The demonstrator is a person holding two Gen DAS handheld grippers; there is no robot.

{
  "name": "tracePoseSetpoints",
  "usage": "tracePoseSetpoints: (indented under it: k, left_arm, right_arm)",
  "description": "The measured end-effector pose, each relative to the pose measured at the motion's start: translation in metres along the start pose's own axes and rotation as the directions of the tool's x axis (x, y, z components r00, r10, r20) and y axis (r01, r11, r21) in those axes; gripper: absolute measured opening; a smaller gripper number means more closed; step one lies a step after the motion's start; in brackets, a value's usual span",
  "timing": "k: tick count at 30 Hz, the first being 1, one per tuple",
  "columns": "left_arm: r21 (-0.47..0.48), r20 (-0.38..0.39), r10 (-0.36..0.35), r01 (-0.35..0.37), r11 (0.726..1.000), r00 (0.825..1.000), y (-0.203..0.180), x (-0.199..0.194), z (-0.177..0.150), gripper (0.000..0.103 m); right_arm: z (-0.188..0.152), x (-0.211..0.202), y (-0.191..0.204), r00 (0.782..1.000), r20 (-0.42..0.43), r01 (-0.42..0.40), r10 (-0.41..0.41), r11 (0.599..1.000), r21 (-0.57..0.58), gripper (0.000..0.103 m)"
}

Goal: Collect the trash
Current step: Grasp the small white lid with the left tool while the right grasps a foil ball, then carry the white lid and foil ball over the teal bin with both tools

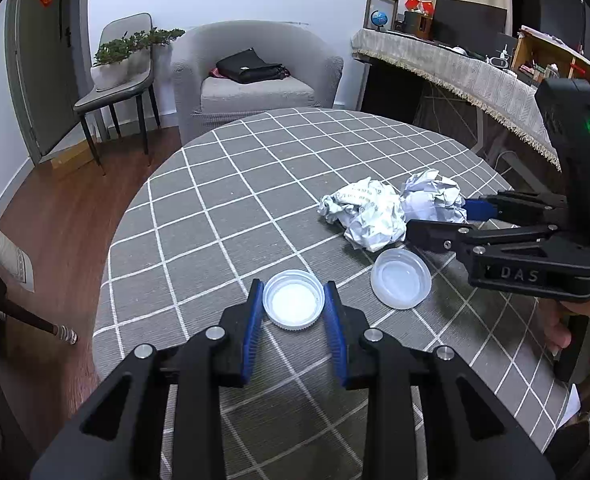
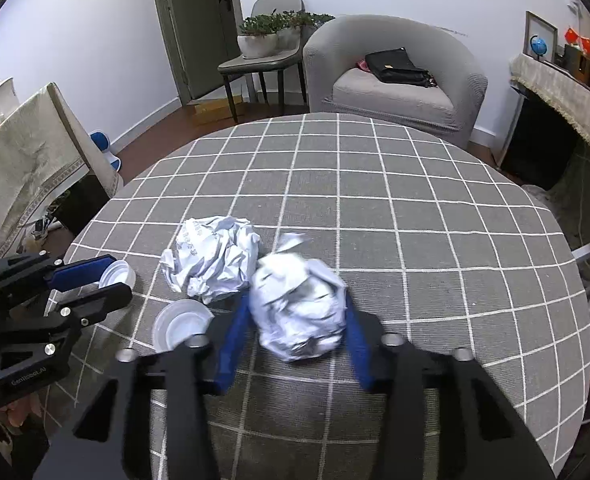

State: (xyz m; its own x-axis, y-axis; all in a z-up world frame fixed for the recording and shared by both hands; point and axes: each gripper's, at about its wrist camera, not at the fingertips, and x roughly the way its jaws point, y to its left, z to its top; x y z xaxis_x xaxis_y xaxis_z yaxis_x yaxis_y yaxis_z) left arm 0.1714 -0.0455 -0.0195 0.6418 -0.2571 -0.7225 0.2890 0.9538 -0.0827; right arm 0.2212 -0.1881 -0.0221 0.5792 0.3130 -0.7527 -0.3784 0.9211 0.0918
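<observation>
Paper ball (image 2: pixel 299 304) on the desk (image 2: pixel 415 240) sits clamped in the right gripper (image 2: pixel 298 320) (light, crushable); left gripper (image 1: pixel 294 304) pinches a stiff cap (image 1: pixel 294 298) by its rim.

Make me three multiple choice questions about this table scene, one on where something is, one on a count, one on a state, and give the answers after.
1. Where does the second plastic lid lie?
A. On the armchair
B. On the table just near of the printed paper ball
C. On the floor

2. How many crumpled paper balls are on the table?
A. Two
B. Four
C. None

3. What is the state of the right gripper?
A. Wide open over bare cloth
B. Out of view
C. Closed on a paper ball

Answers:
1 B: the clear lid sits on the checked table just near of the printed paper ball.
2 A: that ball and the plain paper ball are the only ones.
3 C: the right gripper has its jaws pressed on both sides of the plain ball; the left gripper brackets the white cap.
</observation>
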Motion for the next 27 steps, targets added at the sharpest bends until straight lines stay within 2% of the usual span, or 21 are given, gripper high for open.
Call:
tracePoseSetpoints:
  k: [14,20,27]
  left_arm:
    - [-0.012,0.022,-0.004,0.005,1.000,1.000,-0.007,-0.022,-0.011,0.032]
    - [-0.015,0.012,0.019,-0.019,1.000,1.000,0.001,-0.037,-0.029,0.032]
    - [-0.062,0.032,0.042,-0.040,0.997,0.999,0.022,-0.062,-0.046,0.032]
  right_arm:
    - [-0.010,-0.027,0.013,0.999,0.044,-0.007,0.006,1.000,0.020,0.041]
    - [-0.017,-0.038,0.037,0.997,0.066,-0.039,0.038,0.999,0.015,0.041]
    - [-0.025,-0.042,0.069,0.995,0.067,-0.078,0.079,0.997,-0.014,0.041]
